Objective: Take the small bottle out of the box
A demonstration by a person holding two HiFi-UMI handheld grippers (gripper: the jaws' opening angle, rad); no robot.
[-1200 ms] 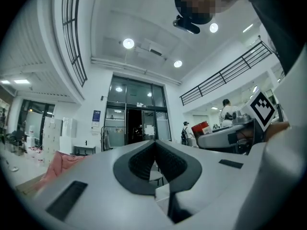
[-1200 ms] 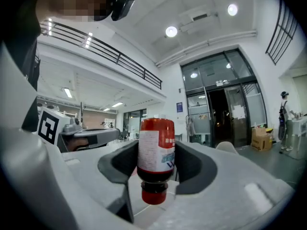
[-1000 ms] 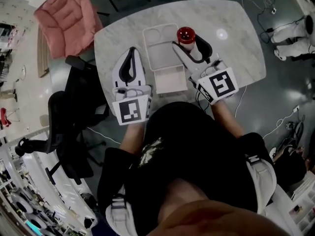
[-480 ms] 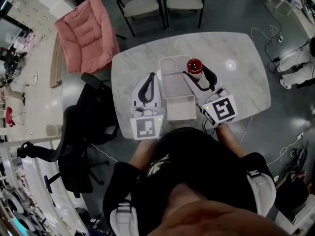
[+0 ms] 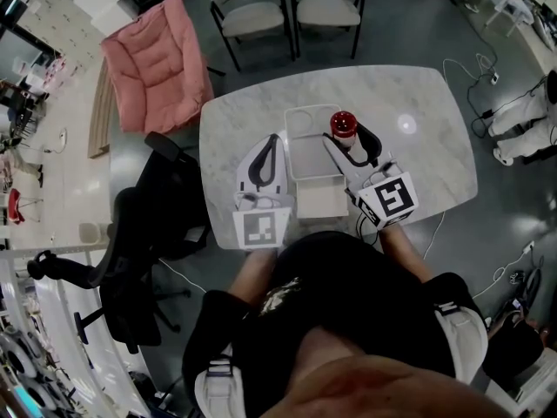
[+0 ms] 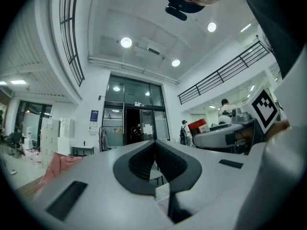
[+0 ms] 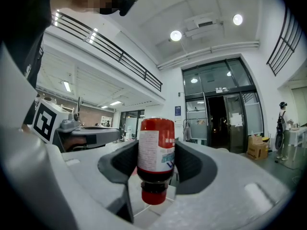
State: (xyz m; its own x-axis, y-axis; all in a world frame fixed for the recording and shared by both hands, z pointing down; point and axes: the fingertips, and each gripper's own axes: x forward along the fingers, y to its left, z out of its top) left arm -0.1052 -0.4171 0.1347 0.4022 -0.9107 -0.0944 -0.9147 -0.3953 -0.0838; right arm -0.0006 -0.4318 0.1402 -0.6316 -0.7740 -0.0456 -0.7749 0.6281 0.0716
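Right claw (image 5: 348, 139) grips the small bottle (image 5: 343, 125) across its labelled body, one dark pad on each side. In the right gripper view the claw (image 7: 156, 150) holds the bottle (image 7: 153, 138) upright between the pads with its red cap at the lower end. Left claw (image 5: 271, 139) is clenched, and in the left gripper view its pads (image 6: 154, 145) meet at the tips with nothing between them. Each claw carries its marker cube on the end nearest the person, and both rest over the pale marble worktop (image 5: 426, 129). Between the two claws lies the open white box (image 5: 306, 165), made up of a plain tray nearer the person and a moulded part with shallow recesses farther away. Only bare pale surface shows inside it. The bottle is outside the box, just beside its right rim at the far end, and from above only its round red end shows. I cannot tell whether it touches the worktop or hangs above it. A black office chair (image 5: 130, 242) stands to the person's left. Beyond the worktop are a pink cushioned seat (image 5: 152, 64) and two grey chairs (image 5: 287, 3).
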